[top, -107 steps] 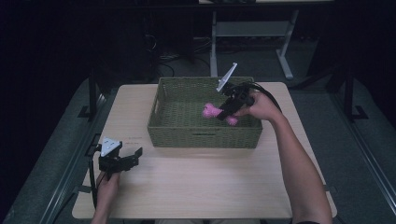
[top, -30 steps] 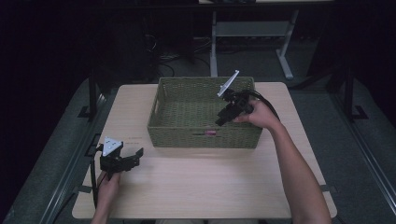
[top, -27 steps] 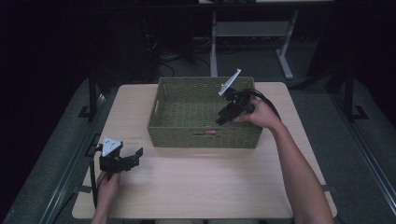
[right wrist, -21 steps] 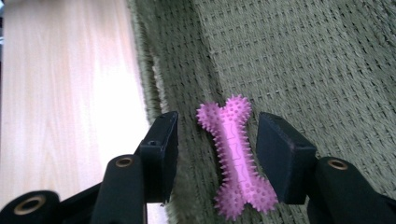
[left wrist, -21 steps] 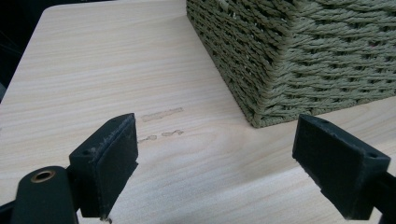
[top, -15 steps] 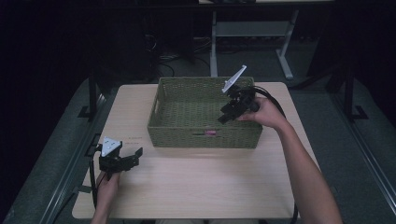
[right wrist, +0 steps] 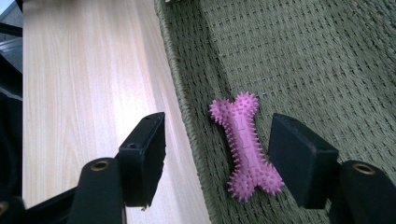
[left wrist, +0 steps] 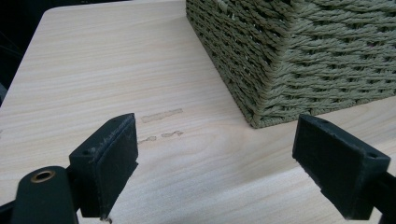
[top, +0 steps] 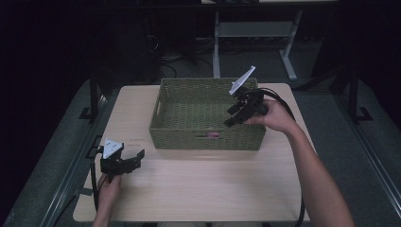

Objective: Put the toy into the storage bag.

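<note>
Looks like the drop's done: your right gripper [right wrist: 217,158] has just been opening, jaws apart, pink spiky bone [right wrist: 244,145] lying free below them inside the basket [right wrist: 327,56]. Left gripper [left wrist: 215,158] gapes empty.

pink spiky bone toy [right wrist: 245,148], flat in basket [right wrist: 327,56]

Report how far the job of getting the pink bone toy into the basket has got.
Done: the pink bone toy lies on the floor of the woven basket, close to its near wall. In hand: the right gripper hovers above the toy; its jaws have just been opening and no pad touches it. Left: pulling that gripper clear of the basket. The left gripper rests open on the table, holding nothing.
</note>
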